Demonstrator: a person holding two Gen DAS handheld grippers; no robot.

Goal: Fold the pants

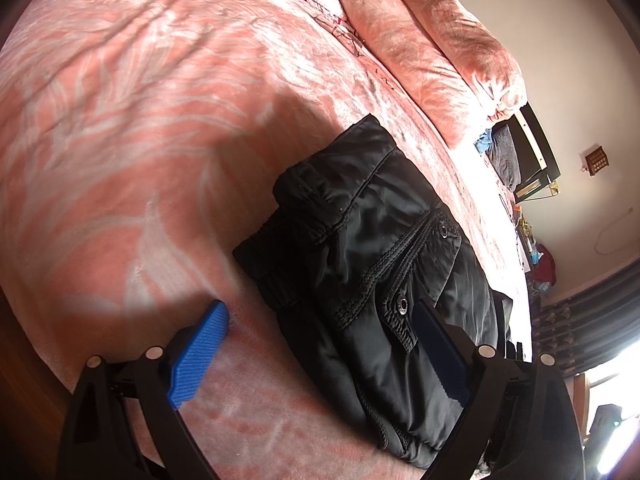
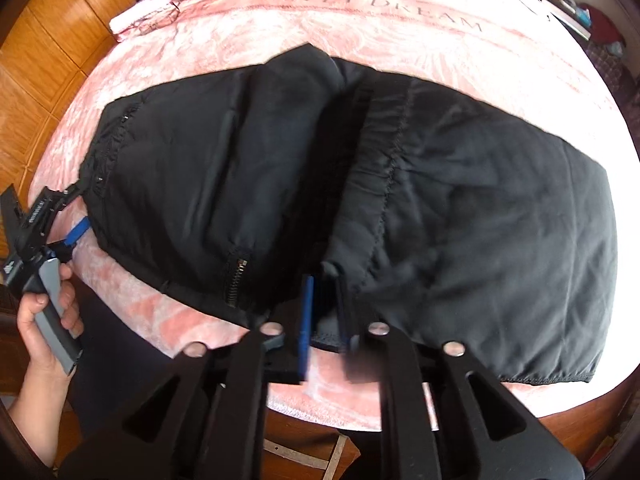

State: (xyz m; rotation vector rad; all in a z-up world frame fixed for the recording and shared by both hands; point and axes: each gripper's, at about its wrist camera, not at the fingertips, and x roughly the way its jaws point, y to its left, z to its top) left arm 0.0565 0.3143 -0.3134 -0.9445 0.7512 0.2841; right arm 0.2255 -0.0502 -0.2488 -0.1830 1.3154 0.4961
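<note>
Your black pants (image 2: 360, 184) lie across the pink bed (image 2: 400, 24), along its near edge, already doubled lengthwise into one long band. Judging from the bulk in the middle, where a cuff and a layer of cloth overlap, one end has been brought partway over, so the crosswise fold looks begun but not finished.

Your right hand-held gripper (image 2: 326, 308) points down at the near hem in the middle of the band, its blue pads narrowly apart with a ridge of black fabric between them. Motion blur keeps you from telling whether they truly press it.

Your left hand-held gripper (image 1: 320, 344) is spread wide at the pocket end, one pad over the bed cover, the other over the cloth, pinching nothing.

What remains: bring the ends together and flatten the bundle.
</note>
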